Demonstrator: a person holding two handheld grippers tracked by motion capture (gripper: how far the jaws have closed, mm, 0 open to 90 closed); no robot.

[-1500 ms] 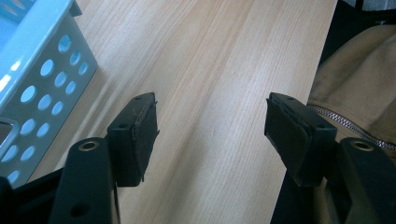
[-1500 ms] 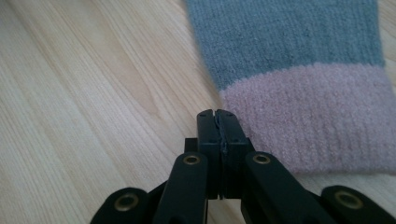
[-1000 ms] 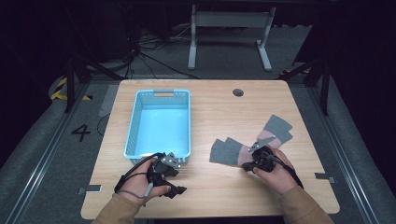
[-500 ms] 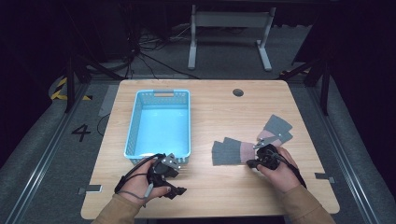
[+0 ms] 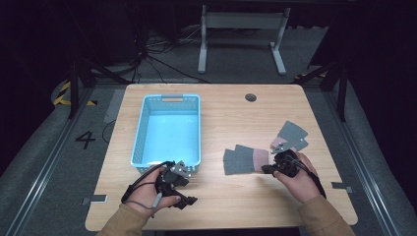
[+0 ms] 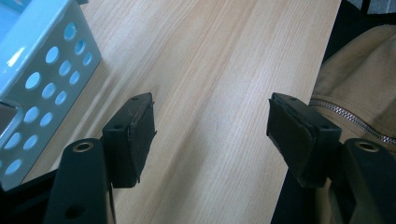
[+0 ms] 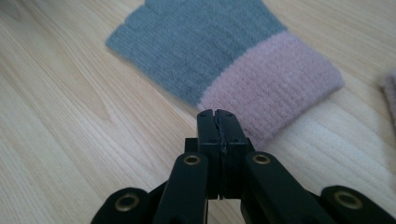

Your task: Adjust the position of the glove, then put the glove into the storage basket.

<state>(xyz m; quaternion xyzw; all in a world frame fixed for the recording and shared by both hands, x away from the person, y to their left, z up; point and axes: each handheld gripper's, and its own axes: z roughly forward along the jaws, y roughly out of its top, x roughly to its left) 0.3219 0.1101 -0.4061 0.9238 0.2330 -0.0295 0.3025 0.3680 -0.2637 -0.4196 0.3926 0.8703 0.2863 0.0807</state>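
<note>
Change: the right hand (image 5: 295, 174) has been edging toward 3 o'clock in the high view over the last second, and more of the near glove's pink cuff is now showing; the near glove (image 5: 241, 160) itself is lying where it was.
Meaning for the work: the glove is not being lifted yet; judging by this, the right gripper is lining up on the cuff and will have to open before it can take hold.
Right gripper (image 7: 217, 114): its tongs are pressing together with nothing showing between them, tips hanging at the edge of the pink cuff (image 7: 275, 93).
Left gripper (image 6: 210, 116): its tongs are standing wide apart over bare table (image 5: 221, 113), empty, waiting at the 5 o'clock corner of the blue basket (image 5: 139, 132).
Where the near glove is: lying flat on the table at 3 o'clock of the basket, well apart from it, just beside the right gripper.
Long axis: running 9 to 3 o'clock in the high view.
Pointing: grey fingers toward 9 o'clock, cuff toward 3 o'clock, facing the right gripper.
Second glove (image 5: 291, 133): lying at 1 o'clock of the right gripper, slanting, fingers toward about 1 o'clock.
</note>
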